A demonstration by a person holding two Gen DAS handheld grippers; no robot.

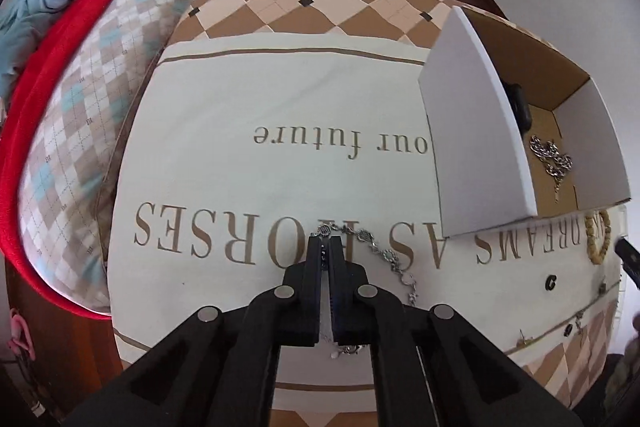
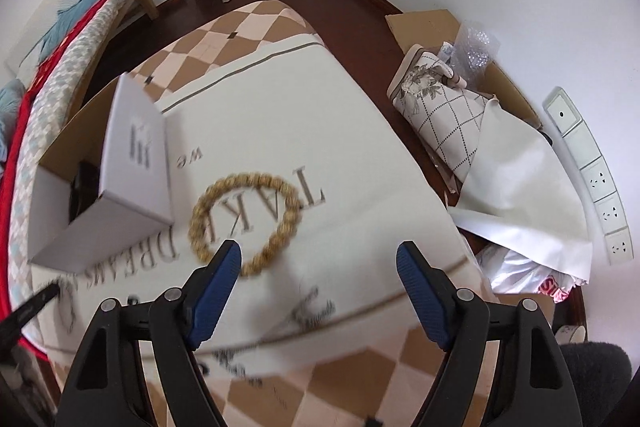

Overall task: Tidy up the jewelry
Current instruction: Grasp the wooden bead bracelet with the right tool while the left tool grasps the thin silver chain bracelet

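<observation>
A silver chain (image 1: 394, 261) lies curled on the cream printed cloth (image 1: 280, 99). My left gripper (image 1: 328, 239) is shut, its tips pinched on the chain's far end link. A white cardboard box (image 1: 476, 147) stands open to the right, with another silver chain (image 1: 552, 157) and a dark object (image 1: 520, 103) inside. A wooden bead bracelet (image 2: 244, 223) lies flat beside the box (image 2: 136, 163). My right gripper (image 2: 320, 251) hovers open just short of it, its left fingertip (image 2: 228, 255) overlapping the bracelet's near edge, nothing between the pads.
Small jewelry pieces, among them a black ring (image 1: 551, 282), are scattered near the cloth's front right. A bed with a red blanket (image 1: 60, 75) runs along the left. On the floor to the right sit a cardboard box with rolled fabric (image 2: 444, 107) and plastic bags (image 2: 516, 275).
</observation>
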